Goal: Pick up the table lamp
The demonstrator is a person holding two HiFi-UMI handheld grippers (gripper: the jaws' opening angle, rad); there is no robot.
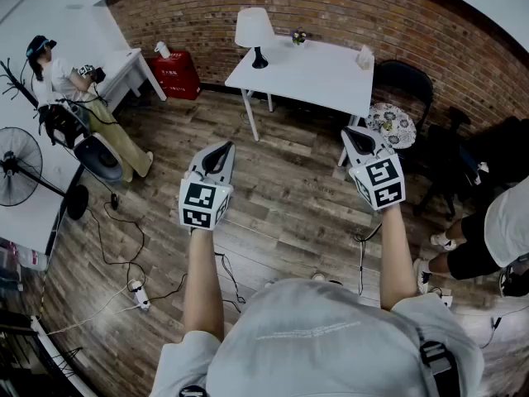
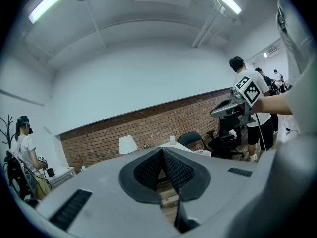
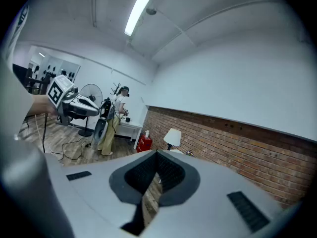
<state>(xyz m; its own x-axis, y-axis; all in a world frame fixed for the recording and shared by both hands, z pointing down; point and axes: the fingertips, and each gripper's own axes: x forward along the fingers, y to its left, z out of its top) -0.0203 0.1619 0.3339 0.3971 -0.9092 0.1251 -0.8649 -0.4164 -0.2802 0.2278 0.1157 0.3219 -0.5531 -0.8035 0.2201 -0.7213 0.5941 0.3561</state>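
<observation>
- The lamp [image 1: 254,33] stands untouched on the table [image 1: 322,71], well apart from both grippers.
- The left gripper [image 1: 216,154] and right gripper [image 1: 362,139] have jaws pressed together, holding nothing.
- Nothing is done yet; the approach, grasp and lift are all left.

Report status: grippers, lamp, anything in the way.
Left gripper shut, empty; right gripper shut, empty. Lamp upright on far left corner of white table, untouched, well ahead. Cables on the floor near the feet.
</observation>
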